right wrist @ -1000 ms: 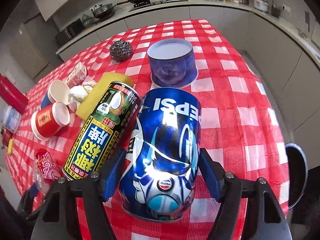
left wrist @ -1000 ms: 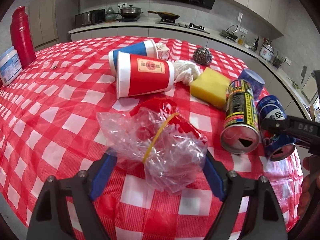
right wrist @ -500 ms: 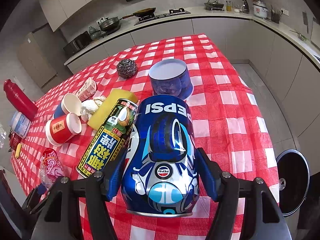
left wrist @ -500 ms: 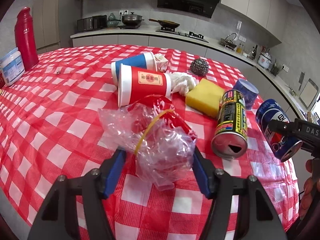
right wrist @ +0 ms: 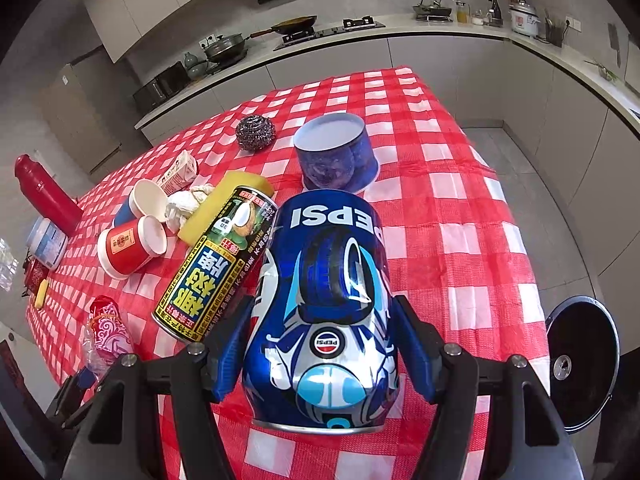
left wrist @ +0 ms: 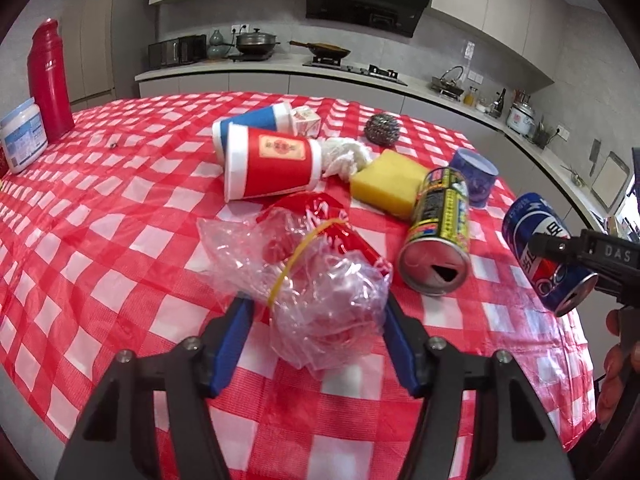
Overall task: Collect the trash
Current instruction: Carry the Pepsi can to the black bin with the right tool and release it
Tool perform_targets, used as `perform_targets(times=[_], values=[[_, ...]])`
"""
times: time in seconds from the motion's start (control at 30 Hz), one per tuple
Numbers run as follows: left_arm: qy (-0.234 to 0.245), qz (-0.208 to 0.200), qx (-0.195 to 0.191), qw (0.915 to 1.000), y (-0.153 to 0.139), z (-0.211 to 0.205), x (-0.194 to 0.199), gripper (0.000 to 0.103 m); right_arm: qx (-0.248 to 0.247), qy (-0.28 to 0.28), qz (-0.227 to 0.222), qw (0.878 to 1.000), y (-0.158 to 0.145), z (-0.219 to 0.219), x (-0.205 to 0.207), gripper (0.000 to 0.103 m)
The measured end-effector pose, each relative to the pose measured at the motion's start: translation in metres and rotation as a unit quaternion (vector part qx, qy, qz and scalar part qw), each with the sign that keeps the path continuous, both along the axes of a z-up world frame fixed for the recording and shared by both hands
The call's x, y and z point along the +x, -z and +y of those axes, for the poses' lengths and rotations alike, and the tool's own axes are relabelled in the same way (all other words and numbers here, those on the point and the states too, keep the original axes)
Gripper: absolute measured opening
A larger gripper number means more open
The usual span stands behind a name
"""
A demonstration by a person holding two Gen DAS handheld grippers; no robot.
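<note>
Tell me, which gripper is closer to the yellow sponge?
Left, though it's close. The left gripper, clamped on the plastic bag, sits just before the yellow sponge. The right gripper holds the Pepsi can further aside.

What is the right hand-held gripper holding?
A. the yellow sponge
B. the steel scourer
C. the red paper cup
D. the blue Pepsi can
D: the right hand-held gripper has its blue pads pressed on both sides of the blue Pepsi can, which is raised off the checked tablecloth.
</note>
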State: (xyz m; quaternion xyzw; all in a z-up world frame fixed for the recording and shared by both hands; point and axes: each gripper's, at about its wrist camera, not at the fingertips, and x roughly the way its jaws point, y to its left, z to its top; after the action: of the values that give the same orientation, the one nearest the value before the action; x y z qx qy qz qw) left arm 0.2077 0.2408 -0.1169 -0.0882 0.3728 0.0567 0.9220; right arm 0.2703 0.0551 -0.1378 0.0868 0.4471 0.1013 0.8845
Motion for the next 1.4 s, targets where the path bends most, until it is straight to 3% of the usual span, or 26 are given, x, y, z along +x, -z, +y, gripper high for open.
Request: perform_targets(times=[0.63,1.1,1.4], values=[[0.041,-0.044,0.013,0.9981,-0.035,-0.084,-0.006,0.064,0.008,0.032,-0.027,0.999,-0.028,-0.091,-0.026,0.069],[0.071,-0.048,0.01,0.9962,-0.039,-0.167,-0.008,0.064,0.005,0.08,-0.025,0.996,-0.029,-0.198,-0.049,0.069],[0.118,-0.053,0.005,0.9916,-0.037,-0.249,-0.007,0.064,-0.009,0.128,-0.003,0.992,-0.013,-0.293,-0.071,0.069]])
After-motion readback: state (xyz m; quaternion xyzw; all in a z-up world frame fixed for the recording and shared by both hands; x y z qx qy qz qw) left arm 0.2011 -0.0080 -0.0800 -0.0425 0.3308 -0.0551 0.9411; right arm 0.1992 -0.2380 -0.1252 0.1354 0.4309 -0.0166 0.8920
